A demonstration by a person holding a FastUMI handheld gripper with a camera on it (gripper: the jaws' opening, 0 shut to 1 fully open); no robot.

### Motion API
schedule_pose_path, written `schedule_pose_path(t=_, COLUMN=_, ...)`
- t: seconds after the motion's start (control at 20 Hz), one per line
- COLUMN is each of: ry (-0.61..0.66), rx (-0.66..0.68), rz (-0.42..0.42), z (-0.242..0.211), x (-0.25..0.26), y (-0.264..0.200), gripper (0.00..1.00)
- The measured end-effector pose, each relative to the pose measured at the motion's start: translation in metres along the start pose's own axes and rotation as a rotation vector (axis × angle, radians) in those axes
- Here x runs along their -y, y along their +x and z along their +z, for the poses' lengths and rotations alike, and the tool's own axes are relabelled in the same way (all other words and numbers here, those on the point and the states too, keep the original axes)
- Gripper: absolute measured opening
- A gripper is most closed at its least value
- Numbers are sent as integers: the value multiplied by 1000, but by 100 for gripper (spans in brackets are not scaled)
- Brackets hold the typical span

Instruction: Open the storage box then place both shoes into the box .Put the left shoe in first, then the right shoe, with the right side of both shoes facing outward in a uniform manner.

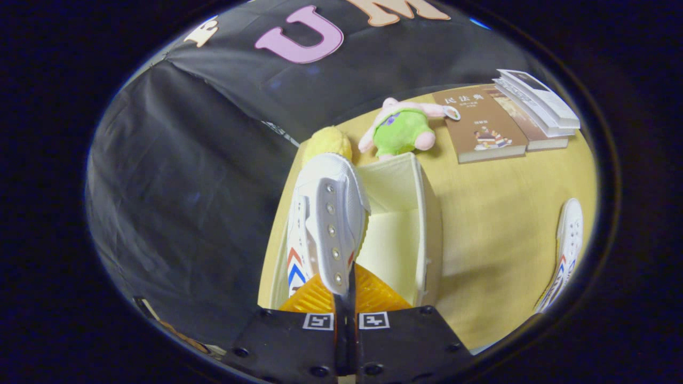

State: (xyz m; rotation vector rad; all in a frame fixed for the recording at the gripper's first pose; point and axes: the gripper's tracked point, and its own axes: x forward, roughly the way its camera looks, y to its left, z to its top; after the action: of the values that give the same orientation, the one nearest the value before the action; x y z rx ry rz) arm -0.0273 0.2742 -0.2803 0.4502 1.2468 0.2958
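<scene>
On the yellow wooden table [496, 213], a green-and-pink plush toy [401, 129] and a yellow plush ball [327, 143] lie just beyond the open cream fabric storage box [421, 213], with a row of brown and white books [507, 120] further off. A second white canvas shoe [565, 250] lies well apart from the box. The gripper [346, 298] is pinched nearly closed on the edge of a white canvas shoe with red and blue stripes [325, 224], held over the box, long axis running away from the fingers, toe far.
</scene>
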Motion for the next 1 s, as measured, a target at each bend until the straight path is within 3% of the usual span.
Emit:
schedule_pose_path(t=0.5, ry=-66, rx=-65, rz=-103, z=-28, x=10, y=43, gripper=4)
schedule_pose_path(t=0.7, ry=-97, rx=-111, rz=-101, z=-48, x=1, y=65, gripper=4)
schedule_pose_path(t=0.85, ry=-73, rx=-95, rz=17, z=-50, x=-28, y=49, gripper=37)
schedule_pose_path(t=1.0, ry=-131, rx=-22, rz=62, z=-31, x=-32, y=26, gripper=71)
